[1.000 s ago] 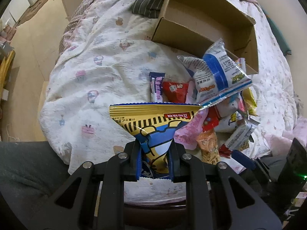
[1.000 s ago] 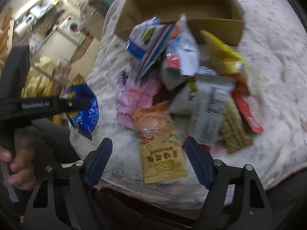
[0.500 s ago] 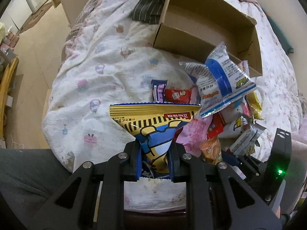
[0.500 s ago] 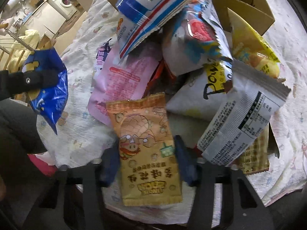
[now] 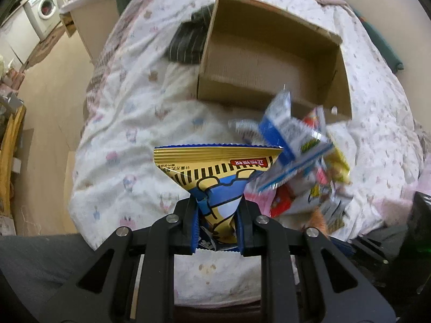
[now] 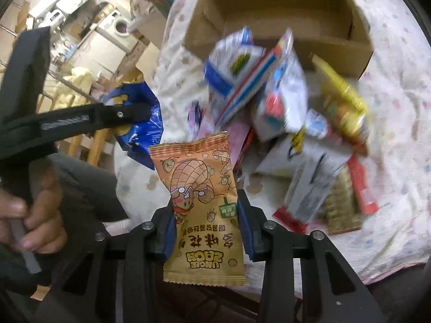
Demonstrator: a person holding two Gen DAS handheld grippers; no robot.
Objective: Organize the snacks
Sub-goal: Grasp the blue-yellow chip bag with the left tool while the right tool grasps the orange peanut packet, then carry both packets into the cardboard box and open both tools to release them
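Two snack bags are held up, one in each gripper, near the empty cardboard box.

The left gripper pinches the yellow and blue bag. The right gripper has just closed on the orange peanut bag, which stands tall between its jaws. The box lies straight ahead, past the pile of snacks on the bed. I think the left gripper is a bit nearer the box.
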